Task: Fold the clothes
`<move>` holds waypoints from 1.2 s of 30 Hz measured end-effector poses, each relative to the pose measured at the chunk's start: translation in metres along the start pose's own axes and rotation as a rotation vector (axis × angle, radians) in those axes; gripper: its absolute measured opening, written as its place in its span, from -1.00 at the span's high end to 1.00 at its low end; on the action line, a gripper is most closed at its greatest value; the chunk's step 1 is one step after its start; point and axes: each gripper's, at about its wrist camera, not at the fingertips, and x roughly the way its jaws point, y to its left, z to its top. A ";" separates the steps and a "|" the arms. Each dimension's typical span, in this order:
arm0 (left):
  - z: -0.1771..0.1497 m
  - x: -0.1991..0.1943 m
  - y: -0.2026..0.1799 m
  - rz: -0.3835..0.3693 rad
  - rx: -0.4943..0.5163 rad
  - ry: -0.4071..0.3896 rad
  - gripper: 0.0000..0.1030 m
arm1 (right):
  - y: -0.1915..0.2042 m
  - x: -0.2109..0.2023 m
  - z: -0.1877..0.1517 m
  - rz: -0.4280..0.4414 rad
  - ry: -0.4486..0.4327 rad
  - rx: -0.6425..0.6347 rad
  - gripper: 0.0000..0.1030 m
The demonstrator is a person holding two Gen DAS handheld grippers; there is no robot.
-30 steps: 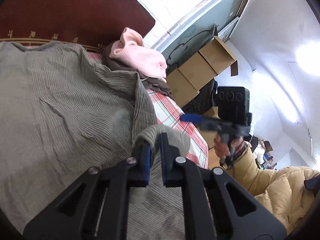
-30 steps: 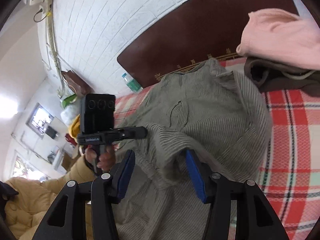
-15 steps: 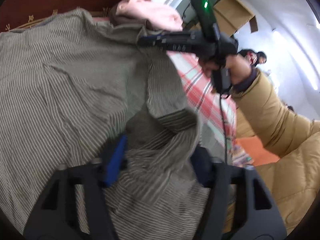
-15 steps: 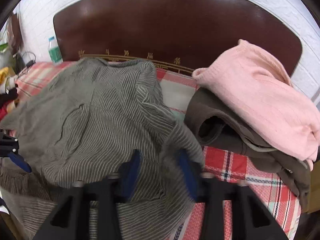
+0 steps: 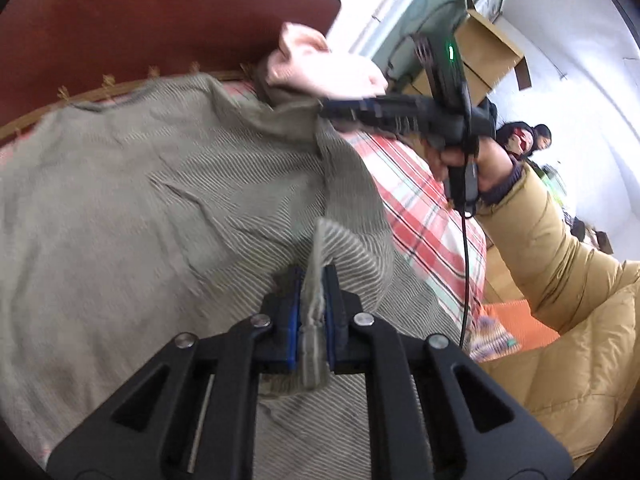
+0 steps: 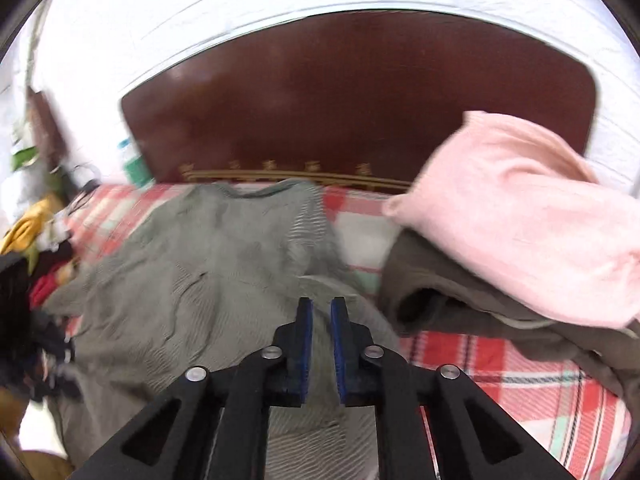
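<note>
We record the grey-green striped cotton shirt (image 5: 120, 208) spread on the red-and-white plaid bed sheet (image 5: 420, 208); our left gripper (image 5: 311, 300) has its fingers clamped on a fold of it; right gripper (image 6: 321, 332) fingers narrow, pinching its sleeve; folded pink knit sweater (image 6: 520, 216) rightmost.

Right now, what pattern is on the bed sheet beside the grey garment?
Red, white and pale green plaid bed sheet; clearest in the right wrist view.

Both wrist views close, facing headboard (image 6: 360, 100); share shirt (image 5: 120, 200).
</note>
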 end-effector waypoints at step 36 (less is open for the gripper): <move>0.042 -0.096 0.101 0.369 -0.205 -0.198 0.78 | -0.031 0.039 0.017 0.183 -0.095 0.411 0.84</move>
